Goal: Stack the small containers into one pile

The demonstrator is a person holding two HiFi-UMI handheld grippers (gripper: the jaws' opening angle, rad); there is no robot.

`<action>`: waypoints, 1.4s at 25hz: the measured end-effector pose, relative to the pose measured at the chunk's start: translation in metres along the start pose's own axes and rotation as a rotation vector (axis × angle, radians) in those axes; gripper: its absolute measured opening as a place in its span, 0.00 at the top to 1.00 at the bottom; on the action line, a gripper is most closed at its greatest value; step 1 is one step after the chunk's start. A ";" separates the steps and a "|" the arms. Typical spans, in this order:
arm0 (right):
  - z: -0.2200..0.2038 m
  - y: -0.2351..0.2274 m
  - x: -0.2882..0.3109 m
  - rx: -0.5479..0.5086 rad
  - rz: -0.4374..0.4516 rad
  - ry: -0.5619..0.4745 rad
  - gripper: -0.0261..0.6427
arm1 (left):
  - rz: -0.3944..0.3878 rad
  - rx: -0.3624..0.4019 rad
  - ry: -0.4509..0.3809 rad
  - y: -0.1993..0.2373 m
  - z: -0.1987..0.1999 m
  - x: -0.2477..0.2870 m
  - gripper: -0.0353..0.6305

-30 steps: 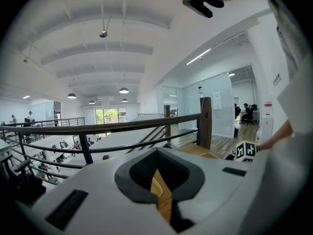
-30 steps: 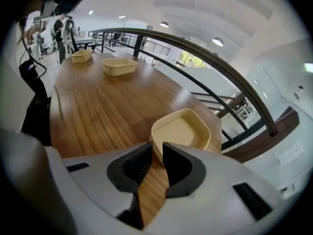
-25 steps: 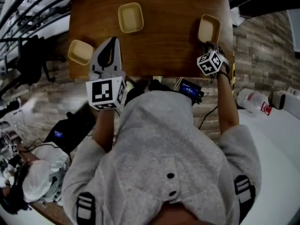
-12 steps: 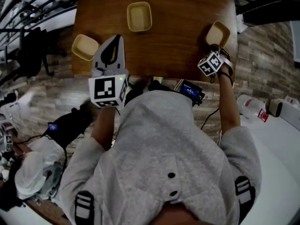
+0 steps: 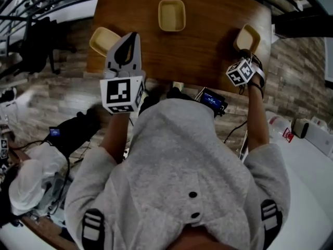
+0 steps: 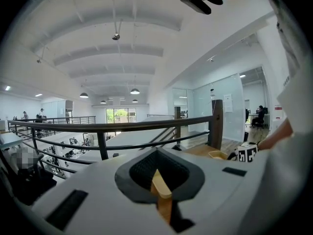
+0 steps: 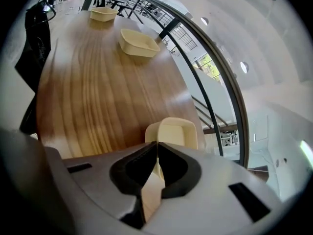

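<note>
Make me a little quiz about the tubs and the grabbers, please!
1. Which tub does the right gripper pinch? A: the left tub. B: the middle tub. C: the right tub.
2. True or false: the tubs are already stacked in one pile.
3. Fill the gap: the middle tub lies ___ from the person than the other two.
Key: 1. C. Its jaws have just been closing and now clamp that tub's near wall. 2. False: all three are apart. 3. Farther.
</note>
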State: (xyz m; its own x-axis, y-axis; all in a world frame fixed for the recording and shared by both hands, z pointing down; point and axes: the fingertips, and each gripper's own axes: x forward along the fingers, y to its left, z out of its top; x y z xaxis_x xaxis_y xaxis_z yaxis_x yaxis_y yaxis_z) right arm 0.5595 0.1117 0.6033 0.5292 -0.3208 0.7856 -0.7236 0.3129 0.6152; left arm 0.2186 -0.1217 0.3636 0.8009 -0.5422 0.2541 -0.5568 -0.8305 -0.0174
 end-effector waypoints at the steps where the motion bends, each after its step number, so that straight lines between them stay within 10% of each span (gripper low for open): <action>1: 0.006 -0.001 -0.005 -0.005 -0.010 -0.002 0.92 | 0.004 -0.006 0.000 0.006 -0.001 -0.005 0.93; 23: 0.315 0.061 -0.119 -0.299 -0.071 -0.375 0.92 | 0.288 -0.093 -0.045 0.200 -0.031 -0.163 0.93; 35: 0.417 0.133 -0.164 -0.463 -0.048 -0.570 0.92 | 0.466 -0.125 -0.063 0.241 -0.060 -0.262 0.93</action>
State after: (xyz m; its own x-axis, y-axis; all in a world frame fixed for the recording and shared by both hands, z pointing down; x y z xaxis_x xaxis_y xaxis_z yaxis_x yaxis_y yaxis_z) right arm 0.1921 -0.1673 0.5286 0.1513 -0.7190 0.6783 -0.3772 0.5923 0.7119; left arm -0.1389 -0.1721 0.3504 0.4694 -0.8629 0.1872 -0.8786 -0.4776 0.0017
